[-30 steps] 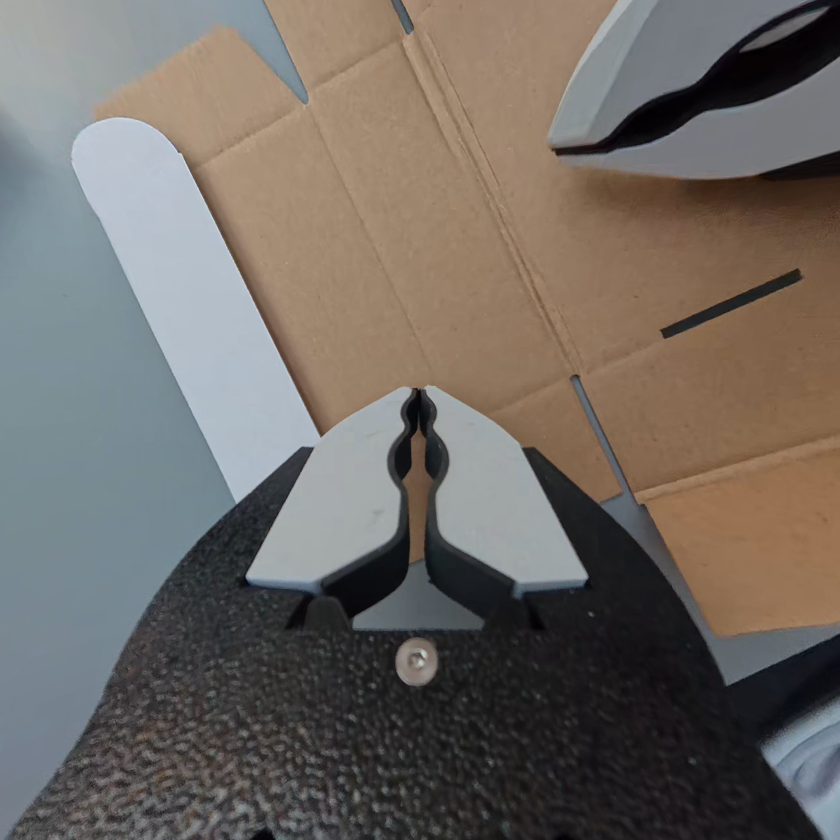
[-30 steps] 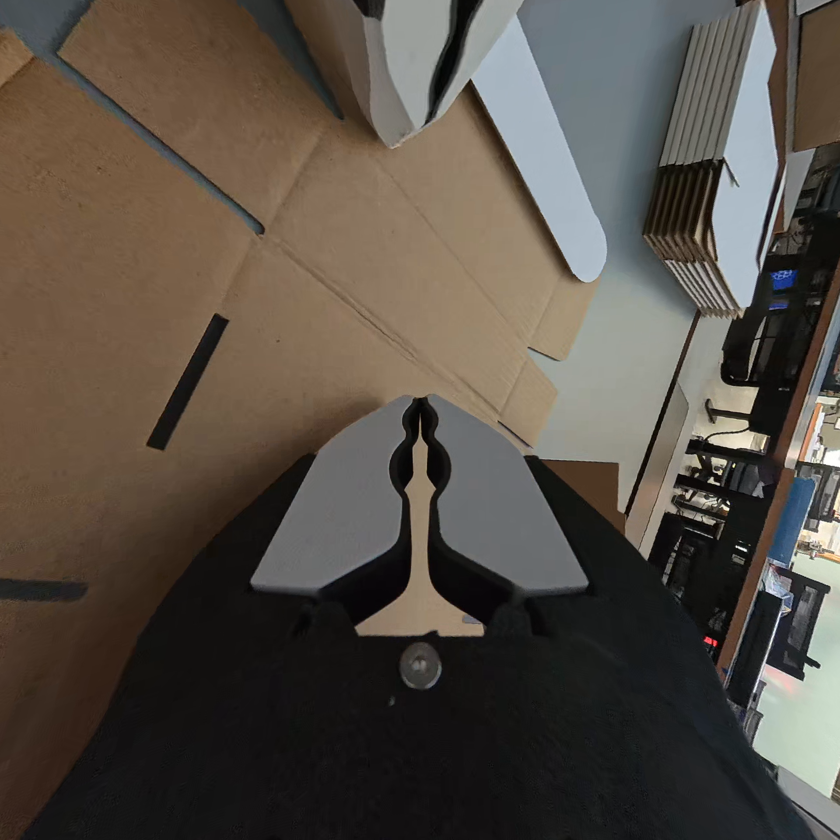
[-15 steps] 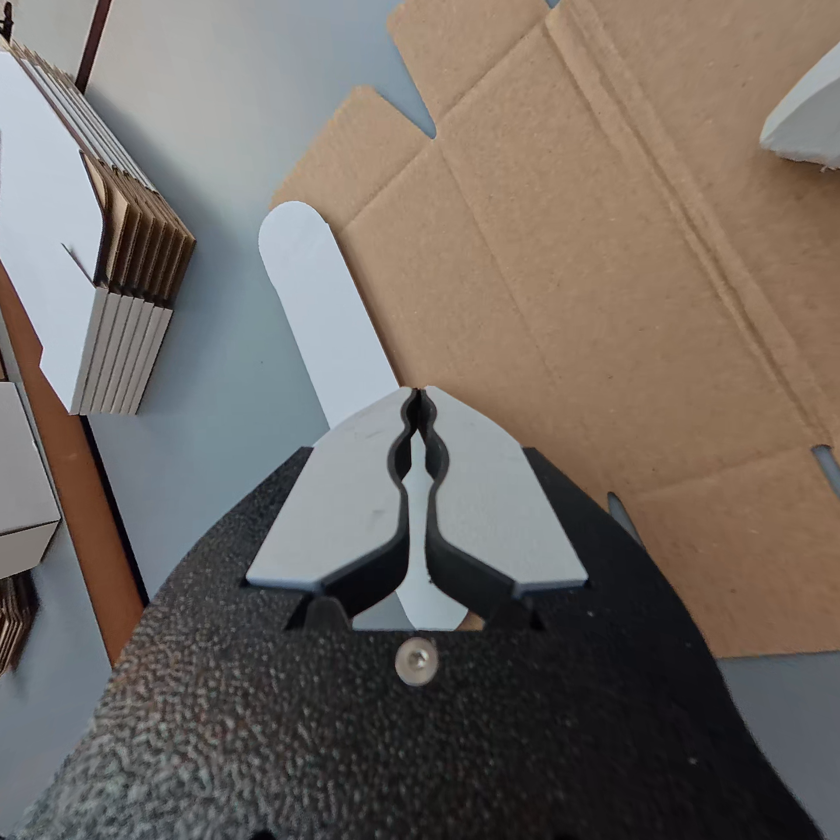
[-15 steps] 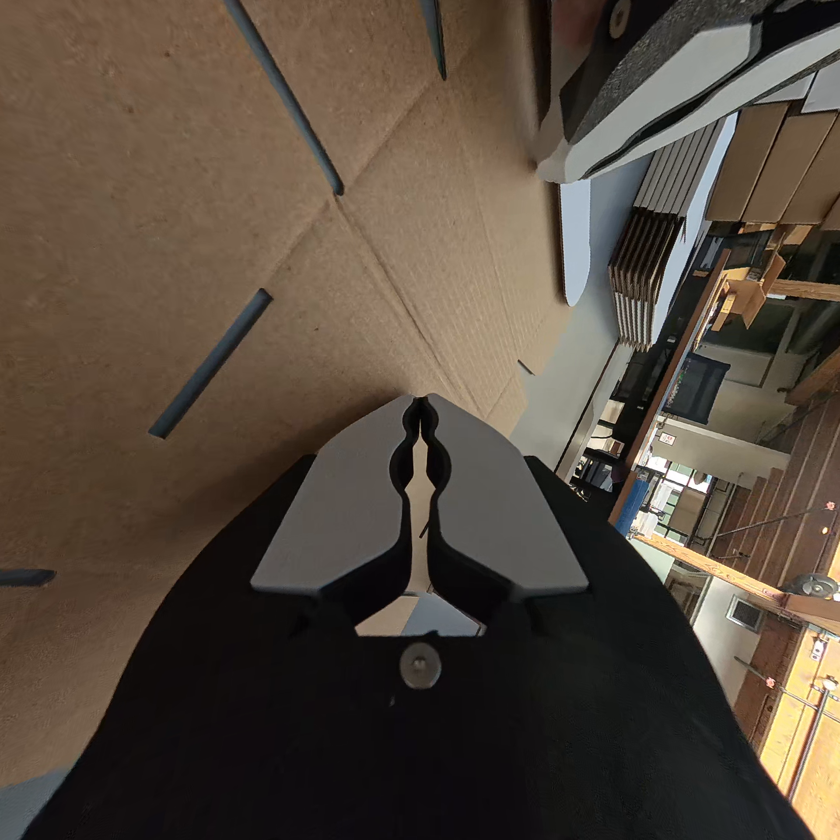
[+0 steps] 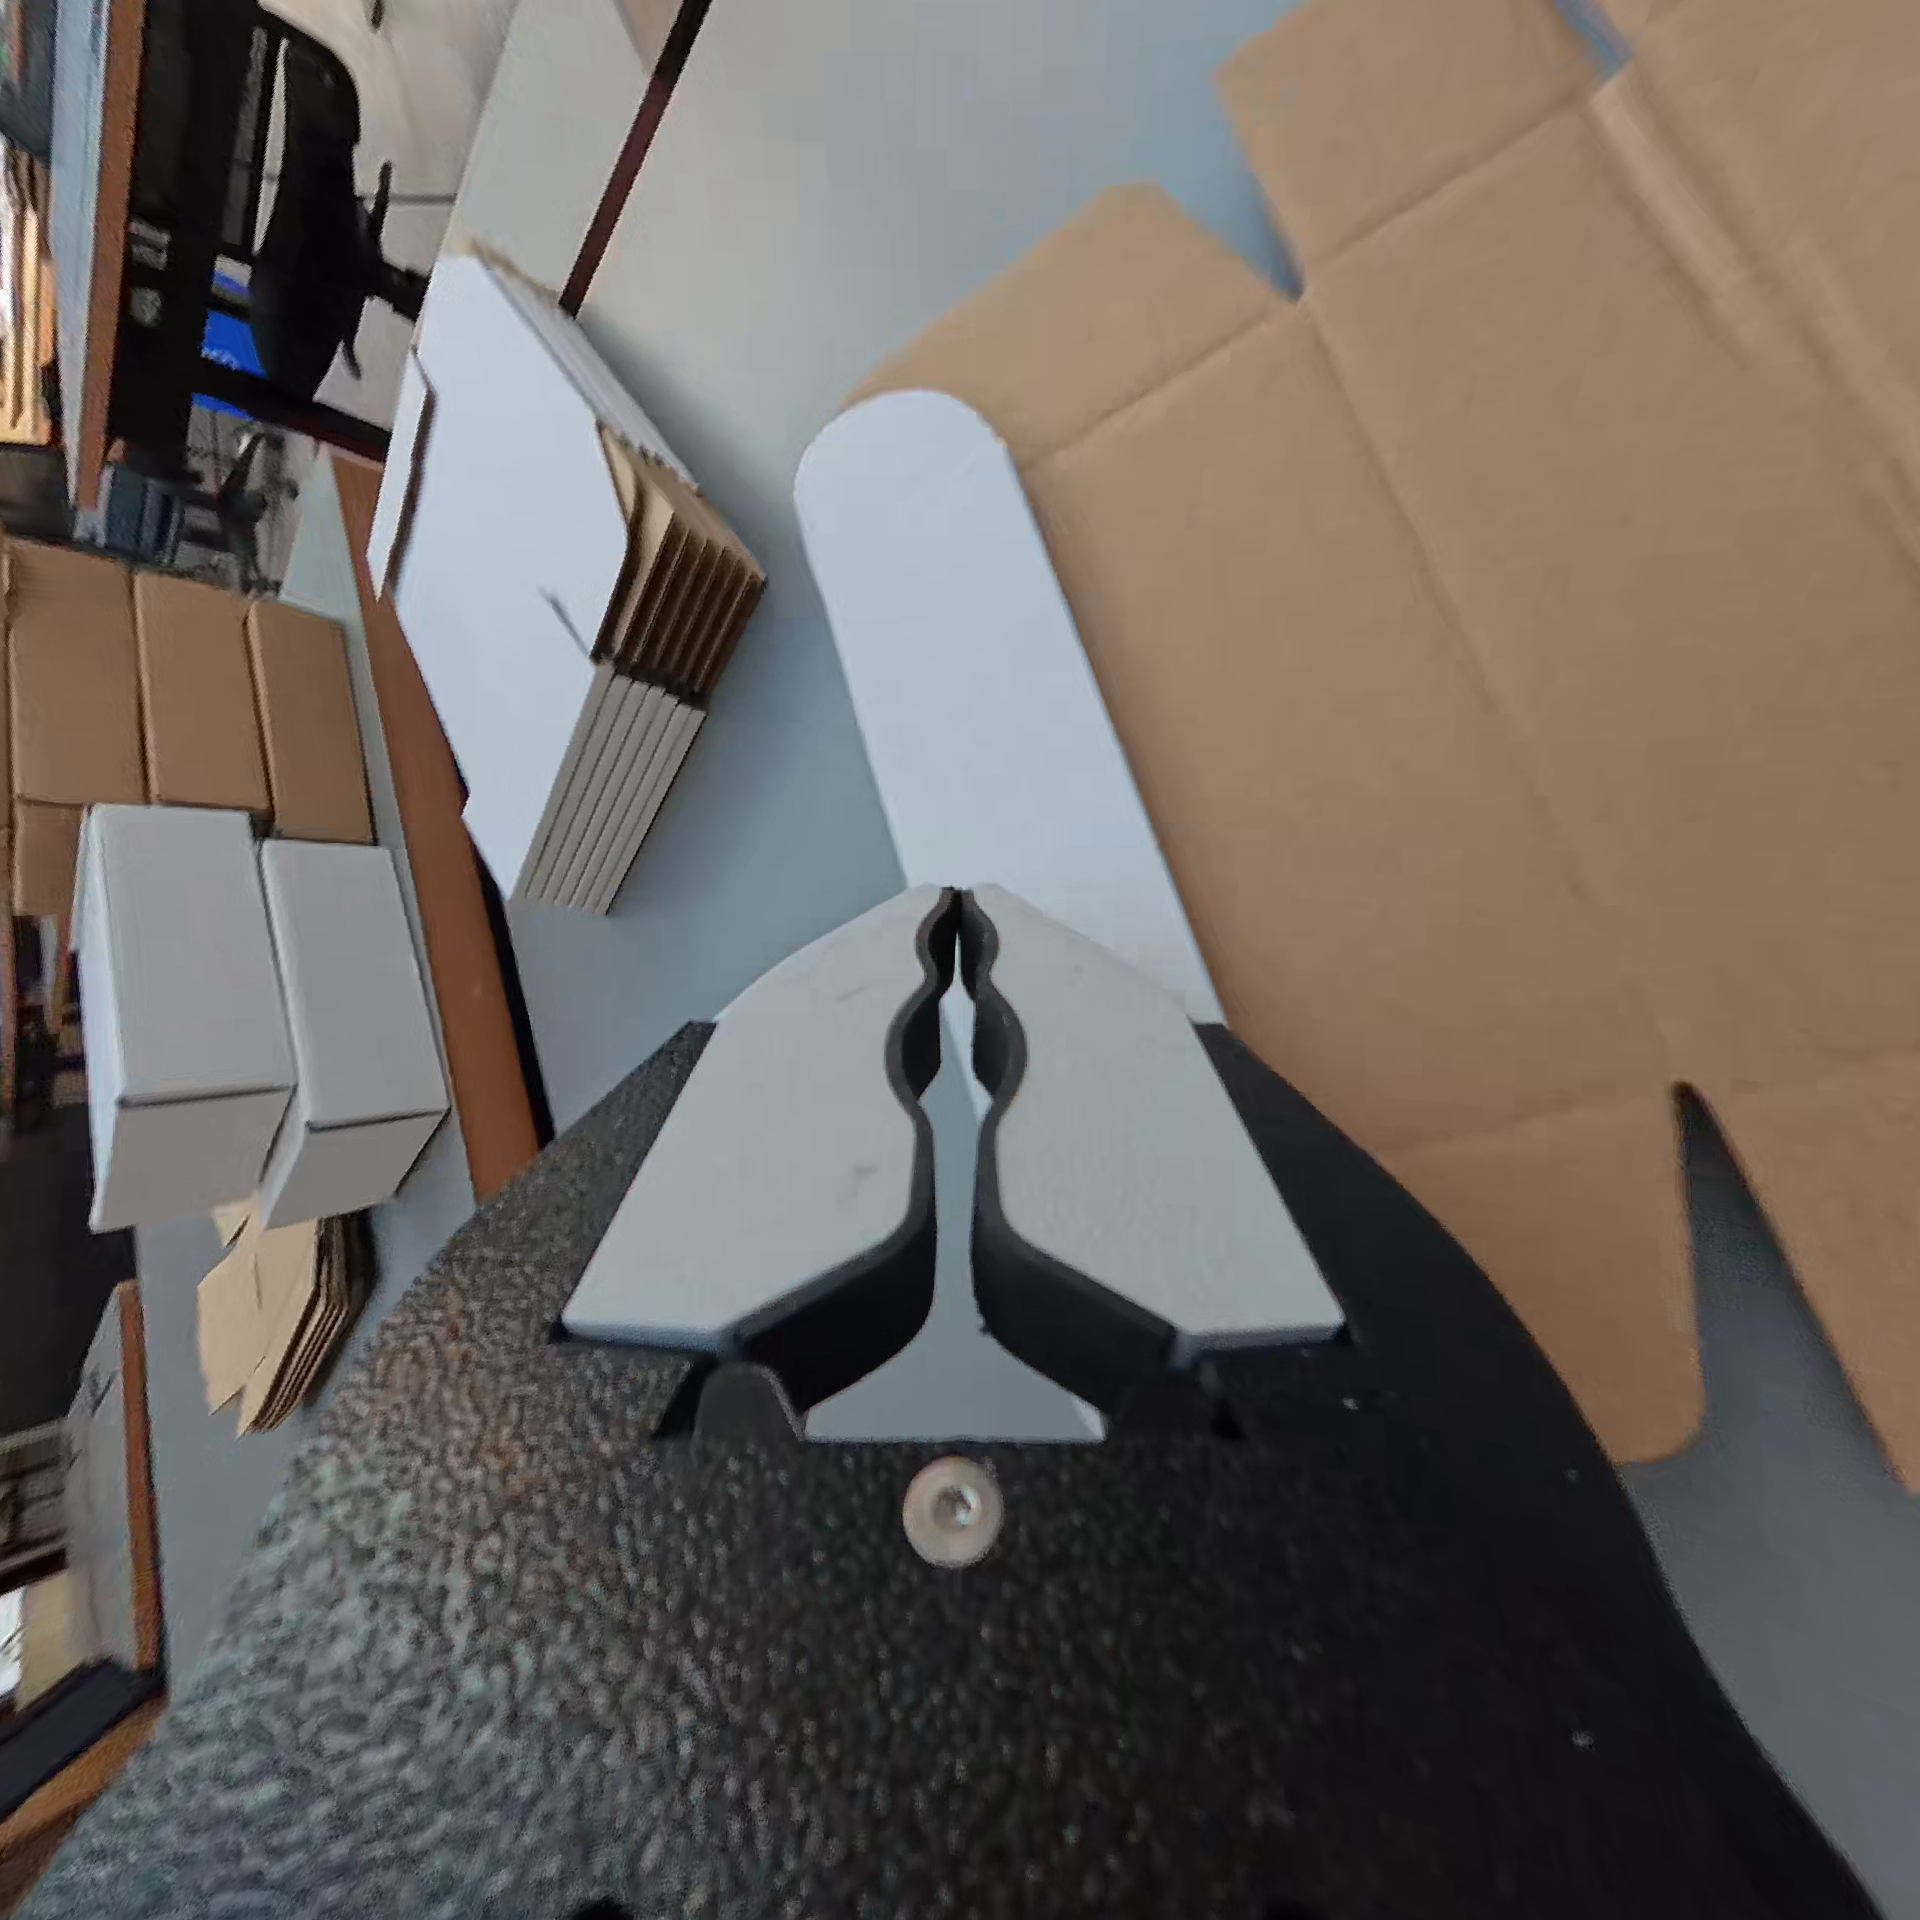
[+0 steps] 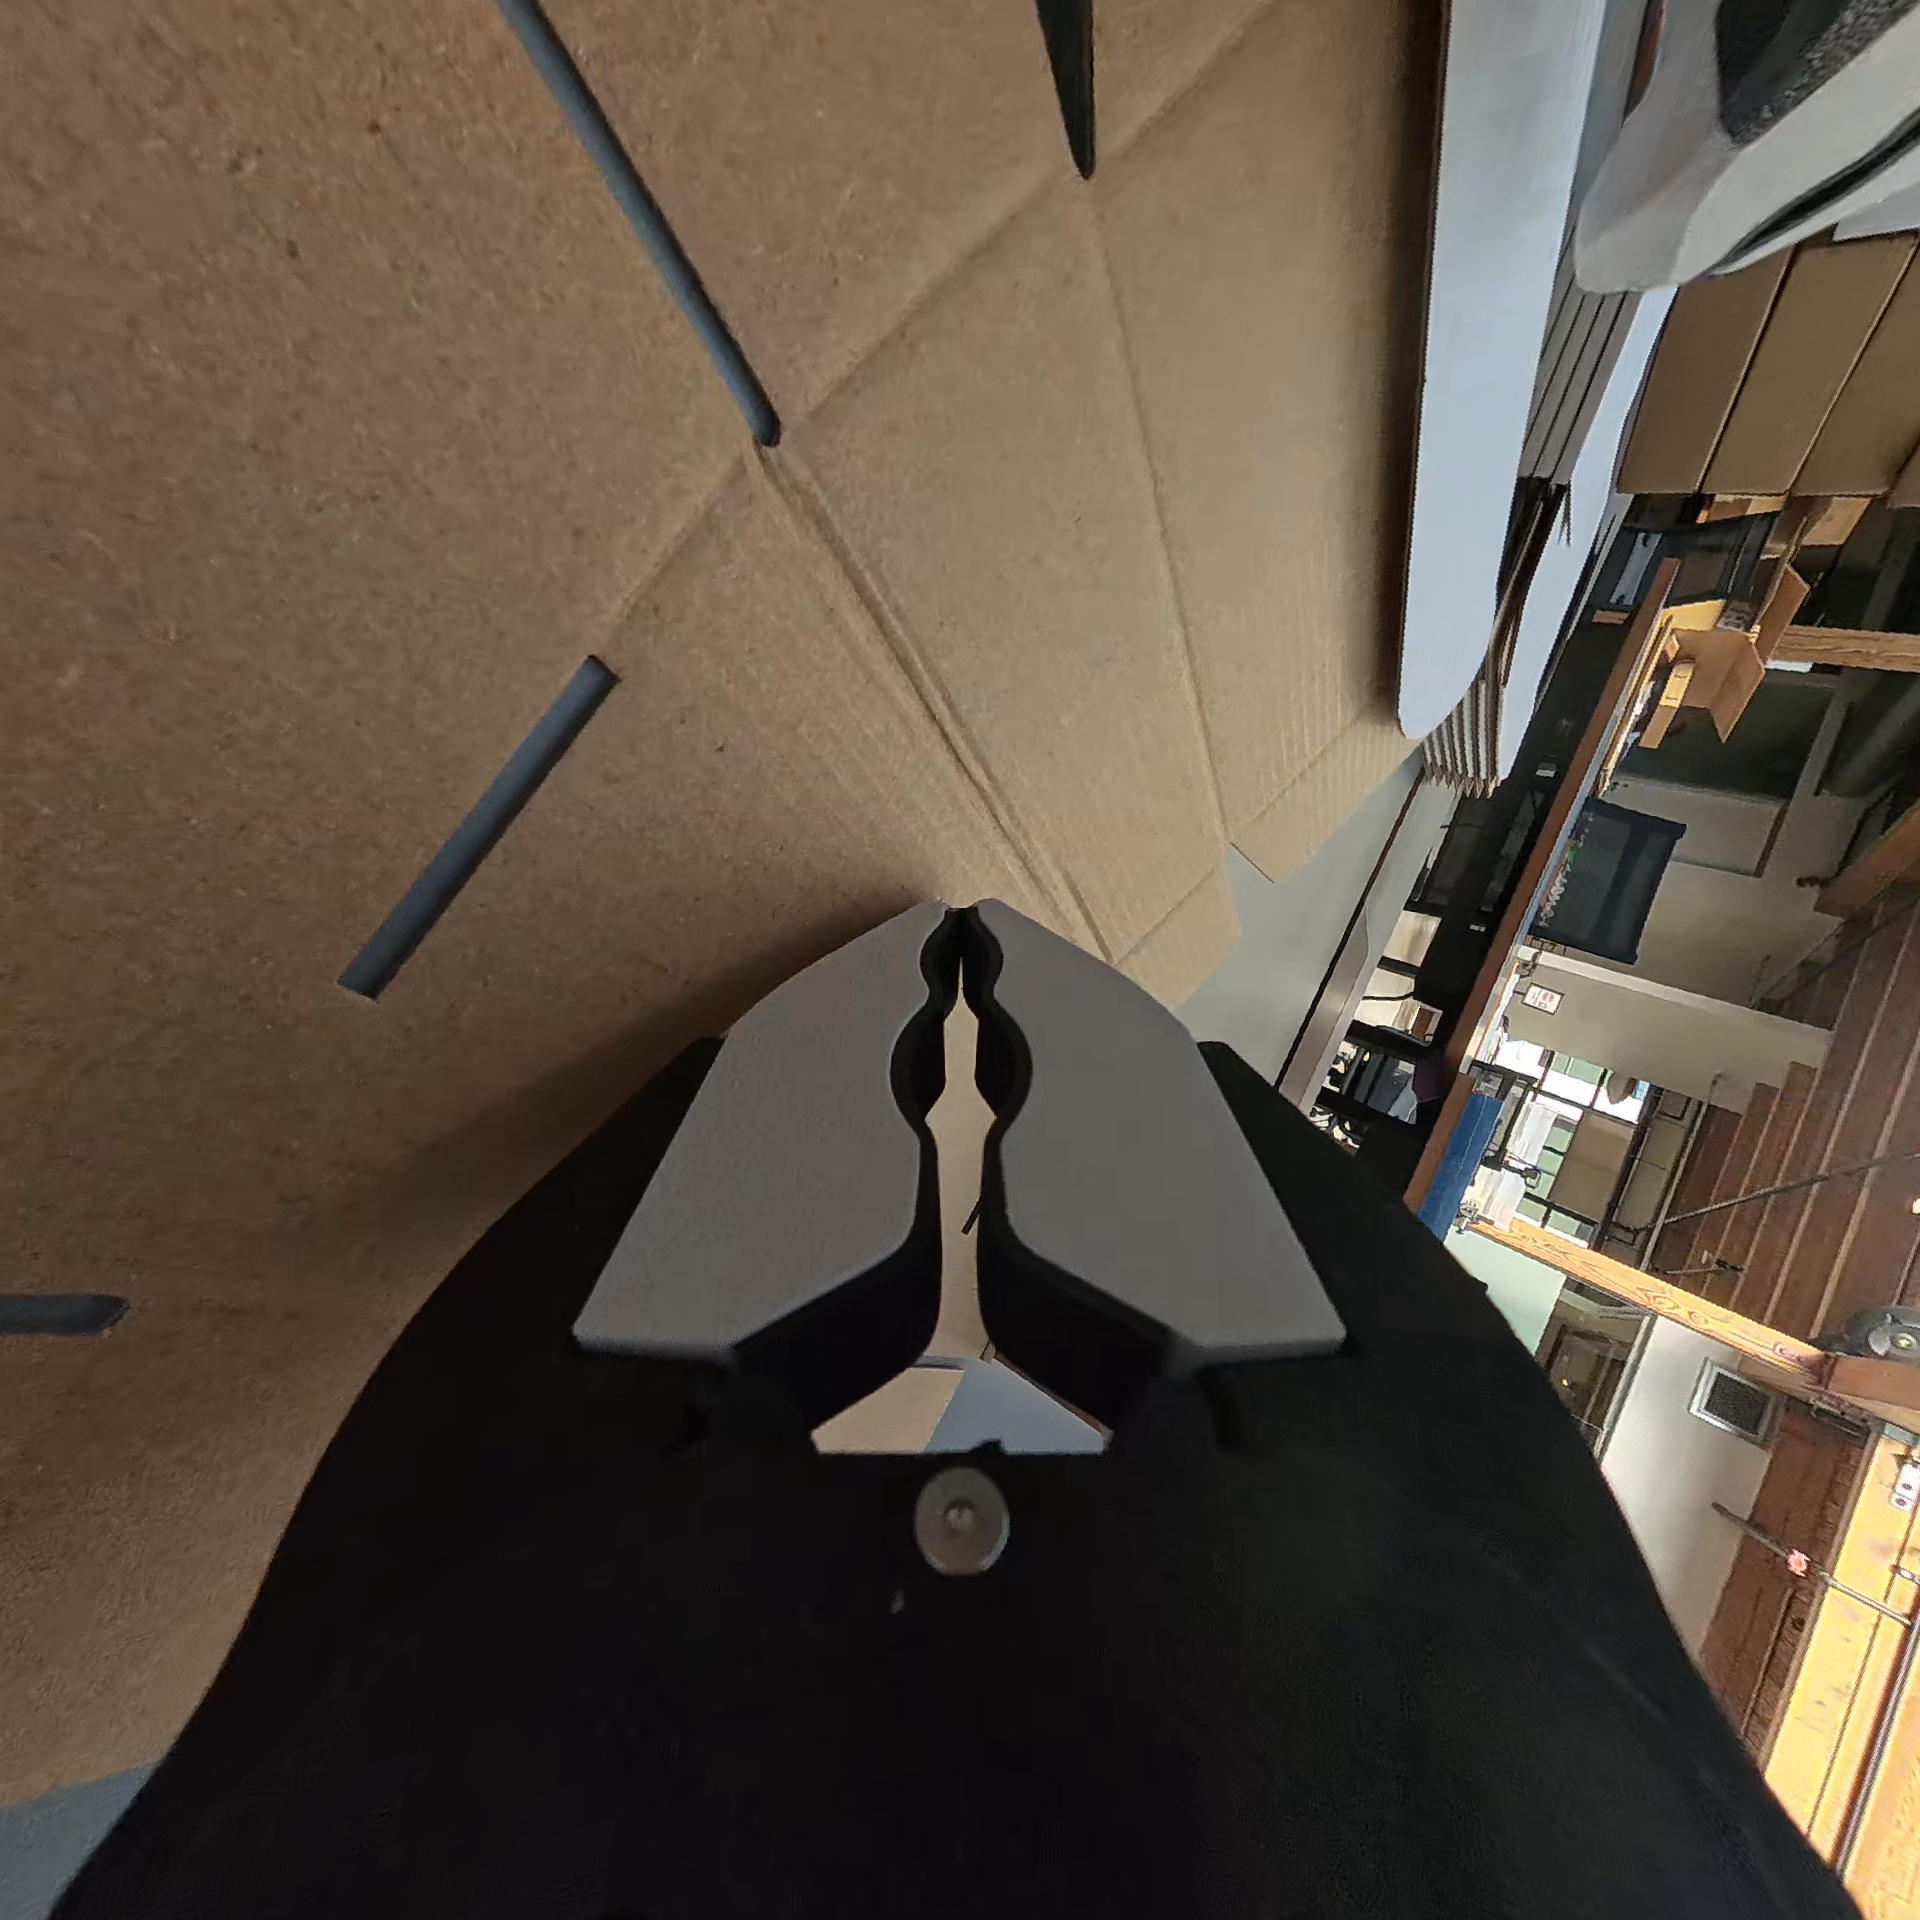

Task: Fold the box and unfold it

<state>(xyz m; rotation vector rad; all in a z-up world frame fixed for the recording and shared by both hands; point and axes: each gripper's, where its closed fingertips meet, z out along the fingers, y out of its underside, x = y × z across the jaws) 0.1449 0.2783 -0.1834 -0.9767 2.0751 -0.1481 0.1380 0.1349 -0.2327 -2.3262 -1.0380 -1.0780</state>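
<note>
On the grey table (image 5: 831, 260) the box (image 5: 1507, 727) lies flat, unfolded; both my grippers, left gripper (image 5: 958, 906) and right gripper (image 6: 958, 920), are clenched empty. Folding seems unstarted; next I'd lift its white flap (image 5: 935, 623).

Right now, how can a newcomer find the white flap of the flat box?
Find the large brown flat cardboard box on the grey table. Along its edge facing the stack of flat white cartons lies the long white rounded flap, the only white, round-ended panel; the others are brown.
</note>
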